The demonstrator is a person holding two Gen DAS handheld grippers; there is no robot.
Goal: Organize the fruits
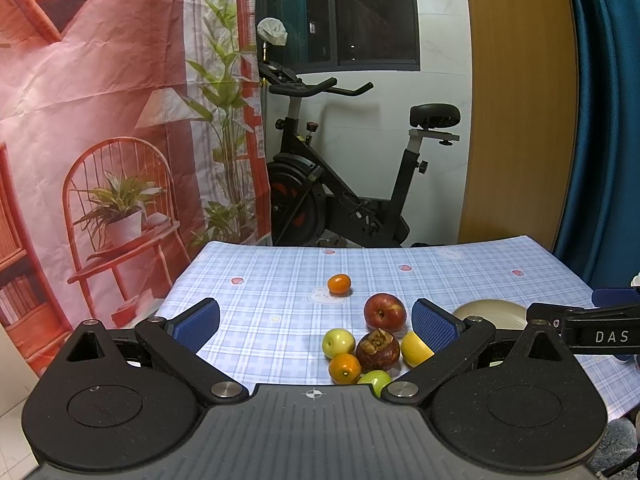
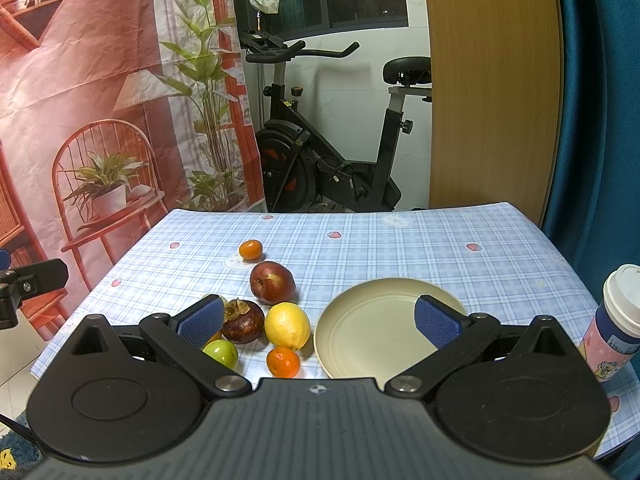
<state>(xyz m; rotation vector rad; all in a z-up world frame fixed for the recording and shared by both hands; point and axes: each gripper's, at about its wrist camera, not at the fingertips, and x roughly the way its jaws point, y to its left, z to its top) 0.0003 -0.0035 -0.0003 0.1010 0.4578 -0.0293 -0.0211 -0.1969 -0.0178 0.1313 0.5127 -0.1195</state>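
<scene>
Several fruits lie on the checked tablecloth (image 2: 400,248): a red apple (image 2: 273,283), a dark mangosteen (image 2: 243,321), a yellow lemon (image 2: 287,325), an orange tangerine (image 2: 283,361), a green fruit (image 2: 220,353) and a far tangerine (image 2: 250,249). A cream plate (image 2: 376,336) sits empty to their right. My right gripper (image 2: 318,320) is open above the lemon and plate edge. My left gripper (image 1: 316,322) is open and empty over the cluster, where the apple (image 1: 385,312), mangosteen (image 1: 377,349) and lemon (image 1: 415,349) show. The plate (image 1: 491,315) is partly hidden there.
A lidded paper cup (image 2: 616,320) stands at the table's right edge. An exercise bike (image 2: 332,152) stands behind the table. A printed backdrop (image 2: 100,100) hangs on the left and a wooden panel (image 2: 492,80) on the right.
</scene>
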